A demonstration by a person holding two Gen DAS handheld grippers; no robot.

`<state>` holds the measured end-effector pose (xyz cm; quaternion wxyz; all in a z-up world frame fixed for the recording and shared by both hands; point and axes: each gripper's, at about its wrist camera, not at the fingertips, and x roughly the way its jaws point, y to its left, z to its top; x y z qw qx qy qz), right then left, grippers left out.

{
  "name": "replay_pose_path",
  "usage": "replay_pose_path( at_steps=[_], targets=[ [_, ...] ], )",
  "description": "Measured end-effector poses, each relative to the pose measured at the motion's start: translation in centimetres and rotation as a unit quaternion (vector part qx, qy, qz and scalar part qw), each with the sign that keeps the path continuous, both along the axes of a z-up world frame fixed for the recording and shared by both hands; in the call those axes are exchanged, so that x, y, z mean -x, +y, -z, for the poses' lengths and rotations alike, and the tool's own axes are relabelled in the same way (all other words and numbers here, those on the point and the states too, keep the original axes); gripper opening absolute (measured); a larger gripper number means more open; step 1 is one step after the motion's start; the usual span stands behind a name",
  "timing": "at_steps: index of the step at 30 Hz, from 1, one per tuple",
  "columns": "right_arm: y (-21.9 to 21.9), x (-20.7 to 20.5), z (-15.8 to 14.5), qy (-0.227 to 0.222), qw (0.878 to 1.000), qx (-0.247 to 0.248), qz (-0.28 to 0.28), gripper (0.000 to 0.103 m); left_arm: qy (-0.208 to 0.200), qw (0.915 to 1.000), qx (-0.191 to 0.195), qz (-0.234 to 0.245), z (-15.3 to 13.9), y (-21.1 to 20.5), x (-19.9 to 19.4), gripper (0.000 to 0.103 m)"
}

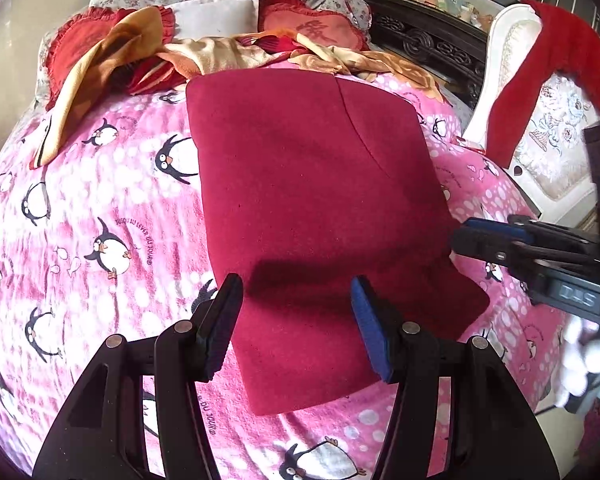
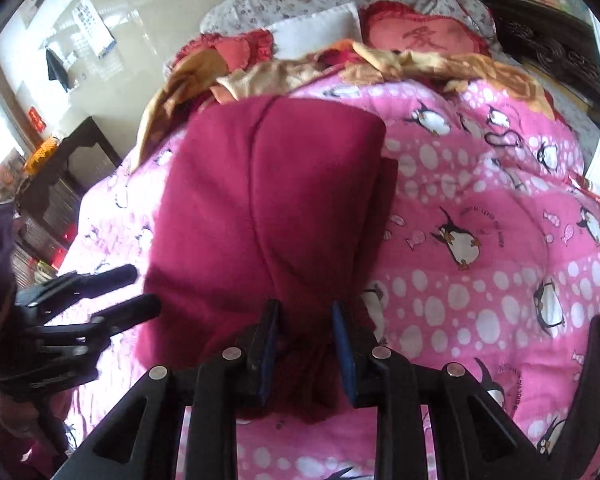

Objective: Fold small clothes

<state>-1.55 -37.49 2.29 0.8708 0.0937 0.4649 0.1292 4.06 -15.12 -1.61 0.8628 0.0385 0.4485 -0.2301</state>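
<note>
A dark red garment (image 1: 312, 184) lies folded in a long block on the pink penguin quilt (image 1: 100, 208). My left gripper (image 1: 296, 292) is open, hovering over the garment's near end, holding nothing. My right gripper (image 2: 305, 312) has its jaws partly closed with bunched red cloth of the garment (image 2: 260, 200) between them at its near edge. The right gripper also shows in the left wrist view (image 1: 484, 236) at the garment's right side. The left gripper shows in the right wrist view (image 2: 140, 292) at the garment's left edge.
A crumpled orange and cream blanket (image 1: 204, 56) and red heart cushions (image 1: 312, 28) lie at the head of the bed. A white chair (image 1: 512, 92) with a red cloth (image 1: 560, 56) stands at the right. Dark carved furniture (image 1: 428, 40) stands behind.
</note>
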Motion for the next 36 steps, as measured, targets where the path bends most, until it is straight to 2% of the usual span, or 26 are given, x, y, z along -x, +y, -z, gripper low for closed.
replay_pose_path(
  at_steps=[5, 7, 9, 12, 15, 18, 19, 20, 21, 22, 24, 25, 30, 34, 36],
  targets=[
    [2.6, 1.5, -2.4, -0.028, 0.998, -0.006, -0.050, 0.027, -0.002, 1.0000, -0.001, -0.007, -0.1, 0.1, -0.2, 0.055],
    [3.3, 1.6, -1.5, -0.020, 0.998, 0.014, -0.056, 0.027, -0.003, 0.9999, -0.002, -0.009, -0.1, 0.1, -0.2, 0.055],
    [3.3, 1.1, 0.7, 0.013, 0.998, 0.036, -0.042, 0.027, -0.004, 0.9999, -0.003, -0.011, -0.1, 0.2, -0.3, 0.055],
    [2.5, 1.2, 3.1, 0.039, 0.998, 0.033, -0.019, 0.028, 0.000, 0.9999, -0.002, -0.013, -0.1, 0.4, -0.6, 0.055],
    [1.8, 1.8, 2.6, 0.035, 0.999, 0.010, -0.015, 0.028, 0.003, 0.9999, -0.002, -0.014, 0.1, 0.6, -1.0, 0.055],
    [0.9, 2.3, 0.4, 0.003, 1.000, -0.021, -0.014, 0.036, 0.014, 0.9997, 0.009, -0.018, 0.3, 1.1, -1.6, 0.055],
    [0.5, 2.4, -0.3, -0.014, 0.999, -0.029, -0.009, 0.048, 0.018, 0.9995, 0.016, -0.019, 0.4, 1.4, -1.9, 0.055],
    [0.0, 2.5, -0.8, -0.028, 0.999, -0.038, -0.002, 0.056, 0.025, 0.9990, 0.032, -0.019, 0.3, 1.7, -2.4, 0.056],
    [-0.6, 2.6, -1.3, -0.046, 0.997, -0.055, 0.012, 0.071, 0.030, 0.9984, 0.044, -0.019, 0.3, 2.0, -2.7, 0.059],
    [-0.9, 2.4, -1.4, -0.055, 0.996, -0.066, 0.021, 0.079, 0.037, 0.9973, 0.059, -0.021, 0.3, 2.3, -3.2, 0.063],
    [-1.6, 1.3, -1.1, -0.056, 0.994, -0.084, 0.038, 0.079, 0.052, 0.9945, 0.087, -0.027, 0.5, 3.0, -4.2, 0.072],
    [-1.9, 0.5, -0.6, -0.051, 0.994, -0.090, 0.041, 0.079, 0.060, 0.9924, 0.103, -0.029, 0.7, 3.3, -4.8, 0.073],
    [-3.0, -3.9, 2.8, -0.003, 0.990, -0.127, 0.057, 0.079, 0.097, 0.9863, 0.130, -0.030, 2.1, 3.5, -6.8, 0.073],
    [-3.9, -6.1, 4.5, 0.000, 0.980, -0.191, 0.053, 0.082, 0.129, 0.9788, 0.156, -0.034, 3.7, 3.4, -8.3, 0.078],
    [-3.7, -6.6, 4.5, -0.010, 0.980, -0.196, 0.044, 0.082, 0.134, 0.9767, 0.164, -0.034, 4.1, 3.1, -8.6, 0.078]
  ],
)
